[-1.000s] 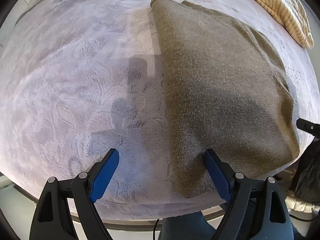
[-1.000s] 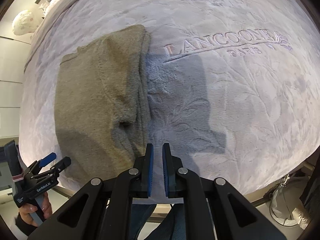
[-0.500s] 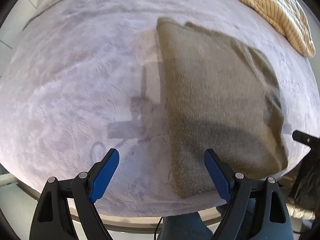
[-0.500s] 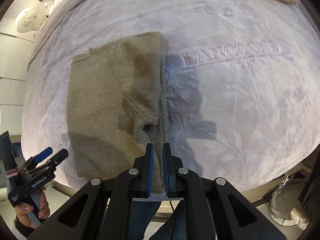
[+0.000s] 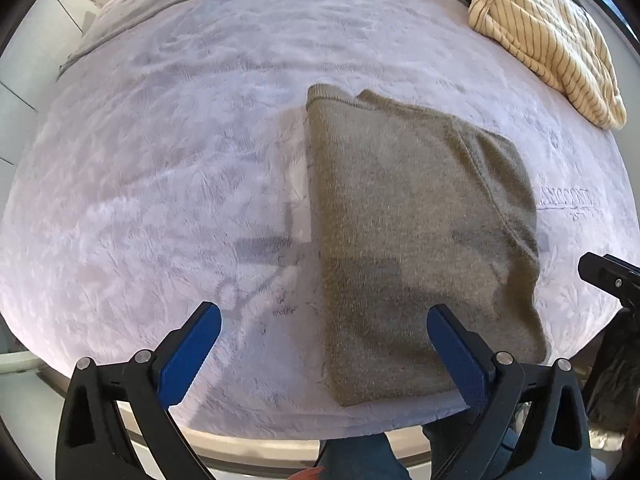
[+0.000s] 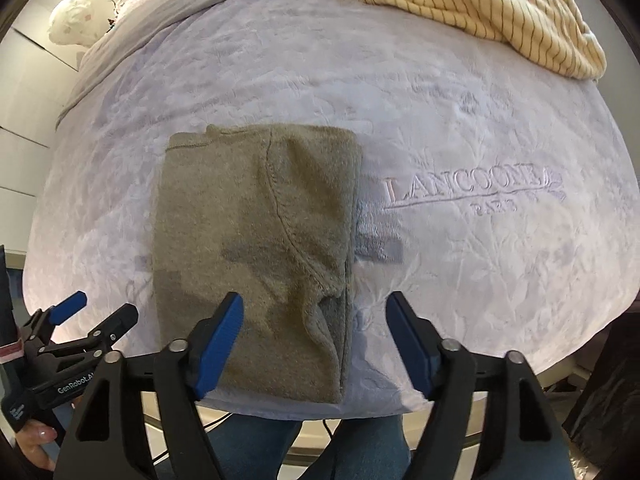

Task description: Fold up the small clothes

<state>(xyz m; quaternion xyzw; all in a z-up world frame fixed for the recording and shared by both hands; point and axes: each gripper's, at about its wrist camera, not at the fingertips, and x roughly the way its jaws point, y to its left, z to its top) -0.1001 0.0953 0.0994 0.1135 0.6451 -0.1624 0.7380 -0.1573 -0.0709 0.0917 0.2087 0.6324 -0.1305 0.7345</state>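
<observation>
From my remote station I look straight down on a bed covered by a pale lilac plush blanket (image 6: 460, 128) embossed with leaf patterns and the stitched lettering "LANCOONEA PARIS" (image 6: 472, 190). The folded olive-grey knit garment (image 6: 256, 240) lies flat on the blanket near its front edge, just left of the lettering, with a curved seam running down its top layer. A cream striped garment (image 6: 480, 4) lies bunched at the far right of the bed, well apart from the folded one. A pale rounded object (image 6: 72, 20) stands at the far left beyond the bed. Light walls show on the left, and a person's blue-jeaned legs (image 6: 256, 436) stand at the near edge.

The left gripper (image 5: 324, 344) hangs above the blanket with its jaws spread wide and nothing between them; they have just been opening further. The right gripper (image 6: 314, 340) has just been opening too; its jaws stand apart above the garment's near right corner, not pressing it.
</observation>
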